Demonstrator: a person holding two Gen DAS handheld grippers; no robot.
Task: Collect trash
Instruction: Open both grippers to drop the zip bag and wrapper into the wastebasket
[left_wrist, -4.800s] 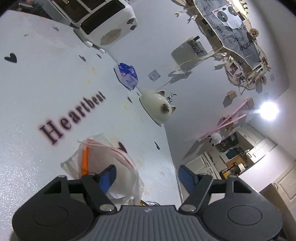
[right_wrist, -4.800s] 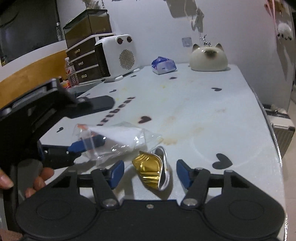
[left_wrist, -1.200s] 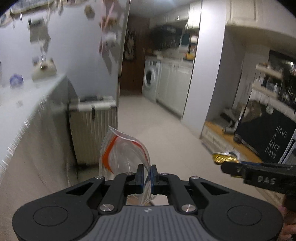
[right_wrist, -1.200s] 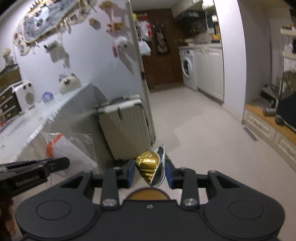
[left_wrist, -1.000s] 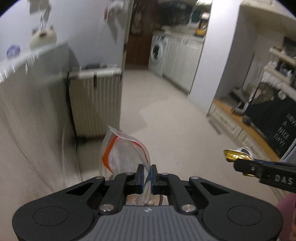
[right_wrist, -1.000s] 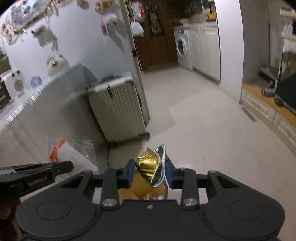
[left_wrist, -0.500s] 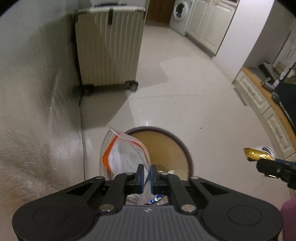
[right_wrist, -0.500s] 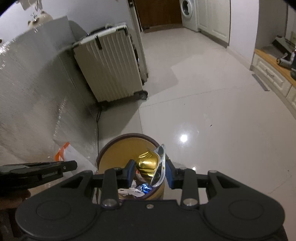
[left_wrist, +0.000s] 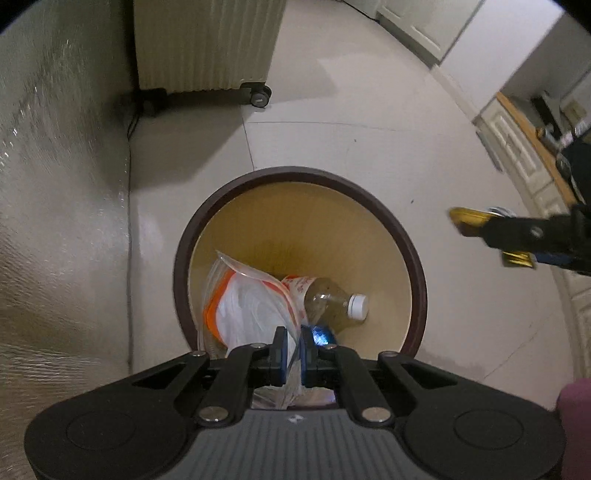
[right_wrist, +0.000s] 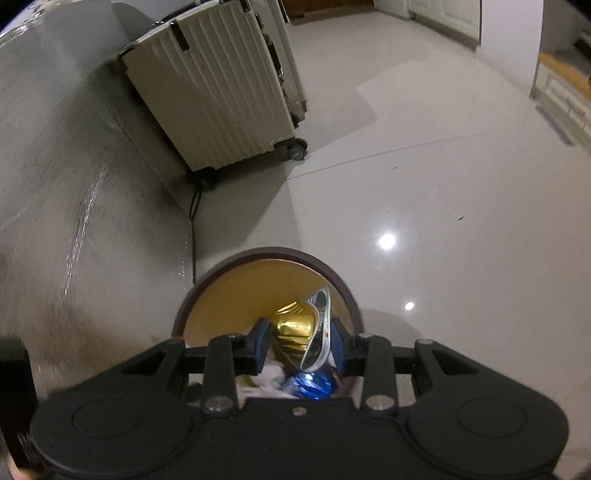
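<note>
Left gripper (left_wrist: 291, 349): jaws nearly closed, pinching the lower edge of a clear zip bag (left_wrist: 245, 306) with an orange strip; white paper inside. The bag stands up from the jaws toward 11 o'clock, long axis roughly along the fingers, hanging over the open mouth of the round trash bin (left_wrist: 295, 173).

Right gripper (right_wrist: 299, 349): jaws at medium width, clamped on a crushed gold foil cup (right_wrist: 299, 328). Its silver rim stands on edge against the right jaw, the rim's long line running toward 12 o'clock. It hangs over the bin's near edge.

In the bin: a plastic bottle (left_wrist: 332, 299) on its side, cap toward 3 o'clock, and a blue wrapper (right_wrist: 308, 384).

Progress, judged: both pieces carried to the bin; release not yet done.

Outward: cream suitcase (right_wrist: 218, 88) on the tiled floor at 11 o'clock.
</note>
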